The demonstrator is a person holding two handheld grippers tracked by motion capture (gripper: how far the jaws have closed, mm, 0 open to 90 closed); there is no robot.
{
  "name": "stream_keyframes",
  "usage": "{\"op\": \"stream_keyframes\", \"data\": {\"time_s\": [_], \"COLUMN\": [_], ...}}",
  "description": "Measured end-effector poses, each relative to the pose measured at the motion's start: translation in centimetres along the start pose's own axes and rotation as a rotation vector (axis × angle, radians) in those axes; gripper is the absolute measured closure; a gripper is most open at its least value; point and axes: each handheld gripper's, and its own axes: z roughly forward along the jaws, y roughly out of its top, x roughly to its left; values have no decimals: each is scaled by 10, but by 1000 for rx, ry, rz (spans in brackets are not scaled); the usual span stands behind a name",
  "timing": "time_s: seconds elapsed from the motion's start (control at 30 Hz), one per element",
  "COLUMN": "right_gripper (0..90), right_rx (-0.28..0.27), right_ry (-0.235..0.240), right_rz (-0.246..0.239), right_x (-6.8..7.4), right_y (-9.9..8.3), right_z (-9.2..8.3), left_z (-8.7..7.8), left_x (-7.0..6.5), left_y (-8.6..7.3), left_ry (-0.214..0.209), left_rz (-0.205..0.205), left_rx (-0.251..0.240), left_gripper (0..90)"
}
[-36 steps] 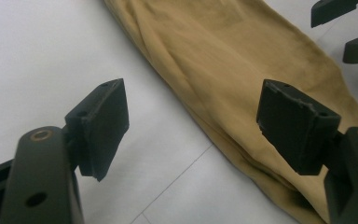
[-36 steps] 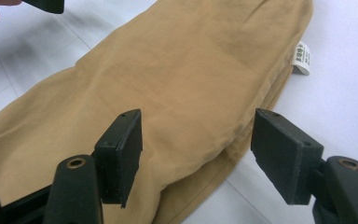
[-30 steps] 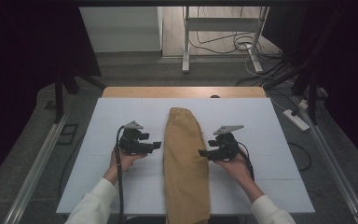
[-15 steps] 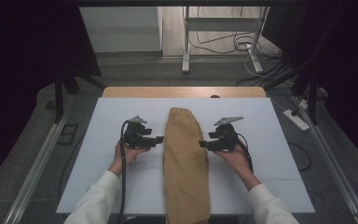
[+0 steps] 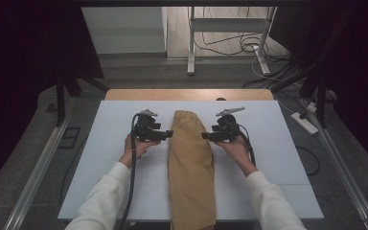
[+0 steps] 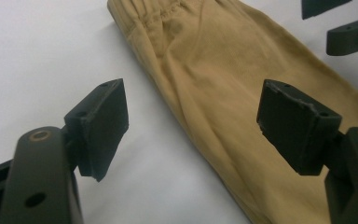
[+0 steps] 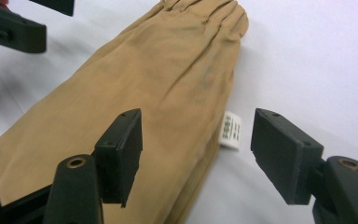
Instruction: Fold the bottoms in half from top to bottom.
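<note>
White board (image 5: 100,143) covering the desk carries folded tan trousers (image 5: 190,163) down its middle toward the near edge, flanked by the left gripper (image 5: 168,134) and right gripper (image 5: 205,136), whose own views show released jaws straddling each long side, seemingly ready to pinch both, a white label (image 7: 230,131) alongside.

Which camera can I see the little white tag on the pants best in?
The right gripper view: the white tag sticks out from the tan pants' edge, close up between the tongs. The high view and left gripper view give the pants, but no tag I can make out.
</note>
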Motion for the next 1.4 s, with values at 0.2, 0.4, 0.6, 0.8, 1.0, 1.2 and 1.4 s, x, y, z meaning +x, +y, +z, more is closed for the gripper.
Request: {"op": "stream_keyframes", "data": {"time_s": [0.2, 0.4, 0.6, 0.8, 1.0, 1.2, 1.4], "right_gripper": [343, 344, 345, 353, 352, 384, 560], "right_rx": [-1, 11, 50, 82, 105, 108, 105], "right_ry": [0, -24, -45, -45, -48, -47, 4], "right_rz": [6, 15, 19, 0, -8, -11, -41], "right_x": [-3, -9, -17, -15, -15, -15, -9], "right_y": [11, 19, 18, 16, 15, 14, 14], "right_z": [14, 18, 30, 45, 53, 54, 57], "left_z": [13, 22, 32, 43, 50, 52, 52], "left_x": [2, 4, 7, 8, 9, 9, 7], "left_y": [5, 11, 13, 11, 10, 9, 8], "left_ry": [1, 12, 35, 24, 30, 38, -2], "left_rz": [-8, -3, -6, 0, 0, -7, -24], "left_rx": [19, 40, 73, 103, 124, 121, 118], "left_gripper": [244, 241, 241, 268, 266, 263, 457]}}
